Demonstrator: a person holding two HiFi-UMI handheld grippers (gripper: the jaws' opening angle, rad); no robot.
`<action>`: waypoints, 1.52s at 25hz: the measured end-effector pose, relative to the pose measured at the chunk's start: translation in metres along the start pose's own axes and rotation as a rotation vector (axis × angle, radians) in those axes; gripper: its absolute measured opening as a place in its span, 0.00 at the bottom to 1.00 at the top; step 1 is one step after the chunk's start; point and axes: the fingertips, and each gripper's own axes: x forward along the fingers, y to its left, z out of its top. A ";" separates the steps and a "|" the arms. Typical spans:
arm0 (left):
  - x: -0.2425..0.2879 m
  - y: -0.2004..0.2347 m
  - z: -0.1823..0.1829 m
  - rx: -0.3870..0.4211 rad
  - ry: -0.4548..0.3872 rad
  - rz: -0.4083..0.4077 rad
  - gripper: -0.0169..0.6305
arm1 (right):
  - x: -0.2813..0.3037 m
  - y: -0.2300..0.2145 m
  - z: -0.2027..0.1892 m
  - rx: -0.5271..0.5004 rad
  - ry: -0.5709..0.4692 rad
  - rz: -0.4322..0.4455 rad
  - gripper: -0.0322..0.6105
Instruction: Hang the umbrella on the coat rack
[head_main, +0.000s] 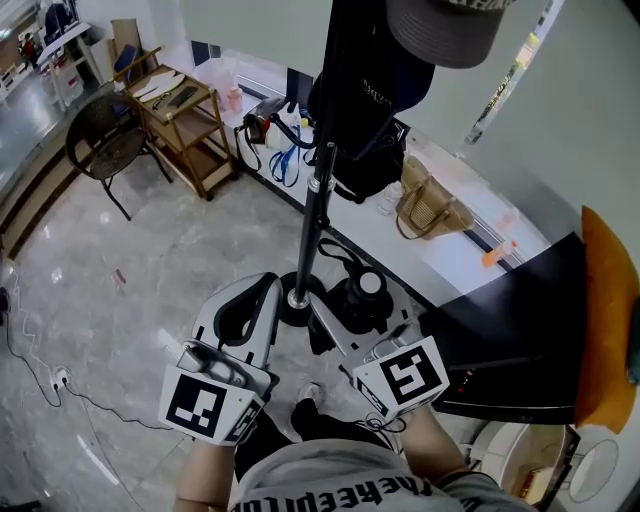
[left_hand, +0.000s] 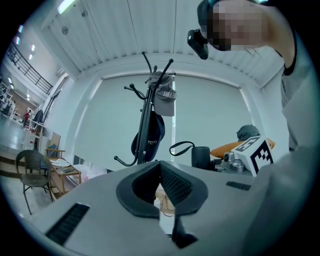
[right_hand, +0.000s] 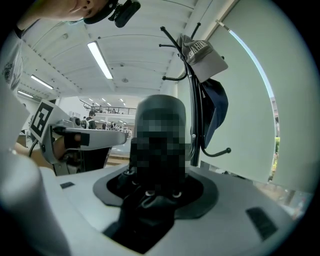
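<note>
**A:** Umbrella?
**B:** The folded black umbrella is standing upright between your right gripper's jaws, which are clamping it. It's near the coat rack and off its hooks.
**A:** Left side?
**B:** Your left gripper is hovering on the rack's other side, tips pressing together, carrying nothing.
**A:** On the rack?
**B:** A grey cap and a dark cap are hanging up top. A wicker bag is sitting beyond the rack.
</note>
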 end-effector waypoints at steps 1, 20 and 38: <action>0.000 -0.001 -0.001 0.003 0.003 0.005 0.05 | 0.001 -0.001 -0.002 0.003 0.002 0.006 0.42; 0.004 0.007 -0.016 0.001 0.026 0.113 0.05 | 0.033 -0.023 -0.046 0.043 0.086 0.074 0.42; 0.014 0.022 -0.020 0.006 0.039 0.151 0.05 | 0.057 -0.041 -0.061 0.070 0.112 0.074 0.42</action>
